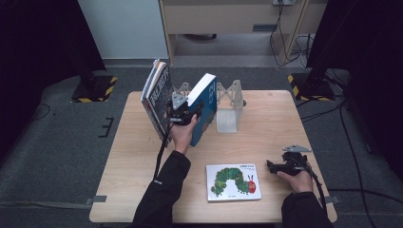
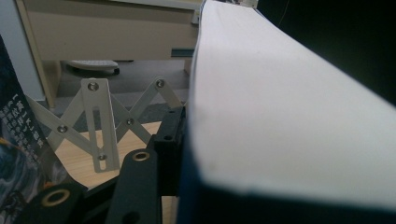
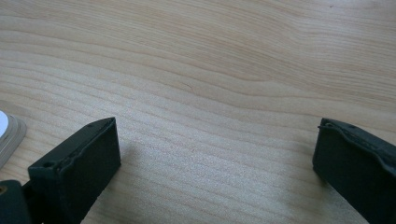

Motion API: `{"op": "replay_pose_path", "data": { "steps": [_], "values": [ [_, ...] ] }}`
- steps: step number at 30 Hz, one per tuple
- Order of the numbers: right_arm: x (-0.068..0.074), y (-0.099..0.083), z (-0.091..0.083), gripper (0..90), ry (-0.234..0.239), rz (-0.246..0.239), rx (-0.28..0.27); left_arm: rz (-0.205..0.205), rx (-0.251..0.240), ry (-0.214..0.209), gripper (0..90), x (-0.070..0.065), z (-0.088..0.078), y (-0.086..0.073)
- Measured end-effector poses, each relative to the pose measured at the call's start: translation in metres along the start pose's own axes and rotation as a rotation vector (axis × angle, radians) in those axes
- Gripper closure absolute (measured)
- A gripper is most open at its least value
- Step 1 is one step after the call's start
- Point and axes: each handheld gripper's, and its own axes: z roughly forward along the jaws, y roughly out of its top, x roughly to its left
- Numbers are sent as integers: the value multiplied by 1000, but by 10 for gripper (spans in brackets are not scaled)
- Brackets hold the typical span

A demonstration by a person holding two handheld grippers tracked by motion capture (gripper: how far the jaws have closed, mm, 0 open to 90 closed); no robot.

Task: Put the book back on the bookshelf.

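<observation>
Blue book (image 2: pixel 289 107) hides the left gripper's (image 1: pixel 183 115) far jaw.

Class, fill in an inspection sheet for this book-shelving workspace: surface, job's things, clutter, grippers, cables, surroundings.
Surface: wooden table, bare grain under the right gripper.
Job's things: blue book tilted in the metal rack; dark books leaning at the rack's left; caterpillar book flat near the front edge.
Clutter: nothing seen.
Grippers: left gripper shut on the blue book; right gripper open, low over the table.
Cables: one trails from each gripper; more lie on the floor.
Surroundings: grey floor, desk behind, dark stands at both sides.
</observation>
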Motion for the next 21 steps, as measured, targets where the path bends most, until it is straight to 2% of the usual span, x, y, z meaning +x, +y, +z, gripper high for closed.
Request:
{"op": "replay_pose_path", "data": {
  "steps": [4, 8, 14, 18, 21],
  "values": [
    [0, 0, 0, 11, -1, 0, 0, -8, 22, 1, 537, 3, -10, -11],
    [0, 0, 0, 11, -3, 1, -1, -12, 17, -15, 552, 6, -18, -17],
    [1, 0, 0, 11, -6, 3, -2, 14, 33, 17, 576, 2, -12, -12],
    [1, 0, 0, 11, -6, 3, -2, 5, 30, 23, 578, 1, -6, -11],
    [1, 0, 0, 11, -5, 3, -1, 13, 37, 47, 580, -2, 1, -8]
  ]
}}
